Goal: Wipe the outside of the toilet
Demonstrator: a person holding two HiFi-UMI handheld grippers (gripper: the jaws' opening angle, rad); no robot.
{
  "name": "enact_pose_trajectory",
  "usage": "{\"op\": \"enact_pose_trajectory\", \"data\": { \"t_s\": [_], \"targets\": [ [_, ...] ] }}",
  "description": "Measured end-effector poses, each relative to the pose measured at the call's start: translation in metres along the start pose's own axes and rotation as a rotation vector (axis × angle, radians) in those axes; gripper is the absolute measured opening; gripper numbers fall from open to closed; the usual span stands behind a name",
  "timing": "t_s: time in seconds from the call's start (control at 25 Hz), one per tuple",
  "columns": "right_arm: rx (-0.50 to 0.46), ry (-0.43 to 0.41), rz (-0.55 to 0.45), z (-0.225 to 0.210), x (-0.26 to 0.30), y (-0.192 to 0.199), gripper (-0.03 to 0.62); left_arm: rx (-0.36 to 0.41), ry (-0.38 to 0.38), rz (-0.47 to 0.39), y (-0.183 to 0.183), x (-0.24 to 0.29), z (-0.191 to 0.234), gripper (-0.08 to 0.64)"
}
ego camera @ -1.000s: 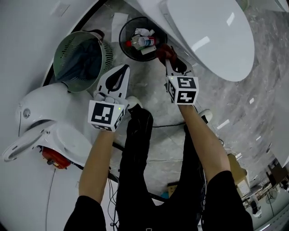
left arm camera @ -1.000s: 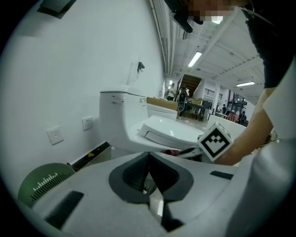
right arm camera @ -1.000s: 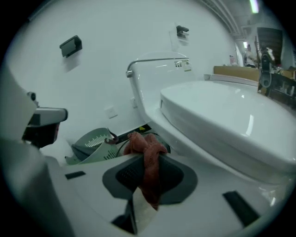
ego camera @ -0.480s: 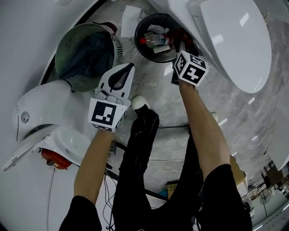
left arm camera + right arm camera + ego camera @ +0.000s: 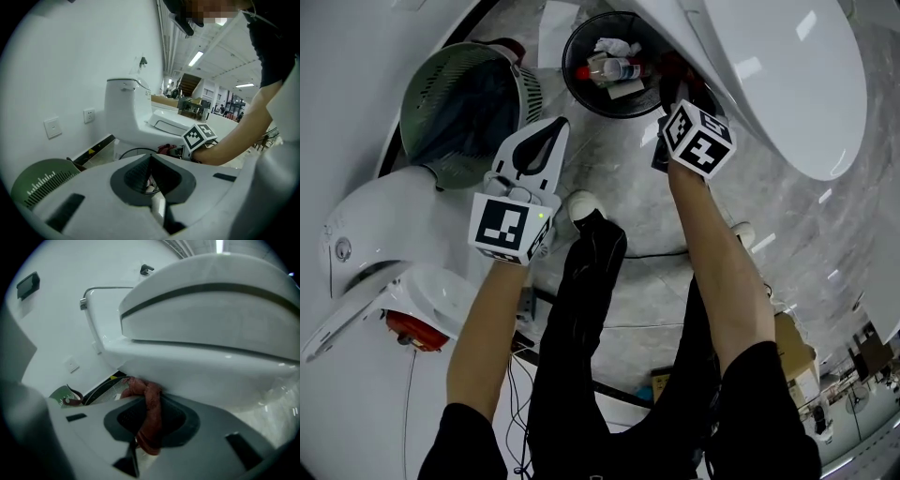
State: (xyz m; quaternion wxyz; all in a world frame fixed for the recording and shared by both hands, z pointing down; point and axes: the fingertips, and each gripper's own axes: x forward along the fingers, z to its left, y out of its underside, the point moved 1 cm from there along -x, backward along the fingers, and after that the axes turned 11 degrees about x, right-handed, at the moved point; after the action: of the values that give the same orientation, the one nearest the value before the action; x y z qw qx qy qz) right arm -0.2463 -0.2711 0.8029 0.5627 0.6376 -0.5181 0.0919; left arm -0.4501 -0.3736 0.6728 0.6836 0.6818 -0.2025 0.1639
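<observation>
- Grey marble floor [image 5: 619,187]: two toilets, one white ceramic toilet [image 5: 787,84] at right, one second white toilet [image 5: 384,225] at left.
- Right tool [image 5: 146,397]: grips one red-brown cloth [image 5: 151,420] against the right toilet's bowl.
- Left tool [image 5: 150,158]: jaws together, empty.

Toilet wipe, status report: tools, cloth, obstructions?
Right tool shut on red cloth, cloth against toilet bowl underside. Left tool shut, empty. Waste bin close beside right tool.

Grey marbled floor [image 5: 647,300] tiles meet a plain white wall [image 5: 70,61] carrying a socket [image 5: 89,115] and a switch plate [image 5: 53,127]. Long ceiling lights [image 5: 196,58] brighten the open hall beyond.
</observation>
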Motion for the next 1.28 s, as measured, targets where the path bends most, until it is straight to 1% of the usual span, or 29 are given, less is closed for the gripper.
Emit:
{"op": "enact_pose_trajectory", "data": {
  "t_s": [0.2,0.36,0.56,0.72,1.0,1.28],
  "targets": [
    [-0.015,-0.006,0.014,-0.022,-0.01,0.005,0.075,0.027,0.011,-0.012,-0.012,0.015,-0.018,0.006],
    [-0.013,-0.007,0.024,-0.044,-0.021,0.009,0.074,0.03,0.019,-0.019,-0.017,0.03,-0.039,0.006],
    [0.006,0.012,0.035,-0.082,-0.037,0.015,0.075,0.024,0.036,-0.02,-0.019,0.046,-0.067,0.006],
    [0.028,0.032,0.031,-0.111,-0.048,0.018,0.075,0.045,0.063,-0.021,-0.024,0.055,-0.09,0.006],
    [0.059,0.043,0.035,-0.155,-0.068,0.017,0.075,0.068,0.084,-0.022,-0.035,0.067,-0.127,0.006],
    [0.026,0.047,0.06,-0.203,-0.087,0.01,0.075,0.08,0.095,-0.029,-0.054,0.082,-0.17,0.006]
  ]
}}
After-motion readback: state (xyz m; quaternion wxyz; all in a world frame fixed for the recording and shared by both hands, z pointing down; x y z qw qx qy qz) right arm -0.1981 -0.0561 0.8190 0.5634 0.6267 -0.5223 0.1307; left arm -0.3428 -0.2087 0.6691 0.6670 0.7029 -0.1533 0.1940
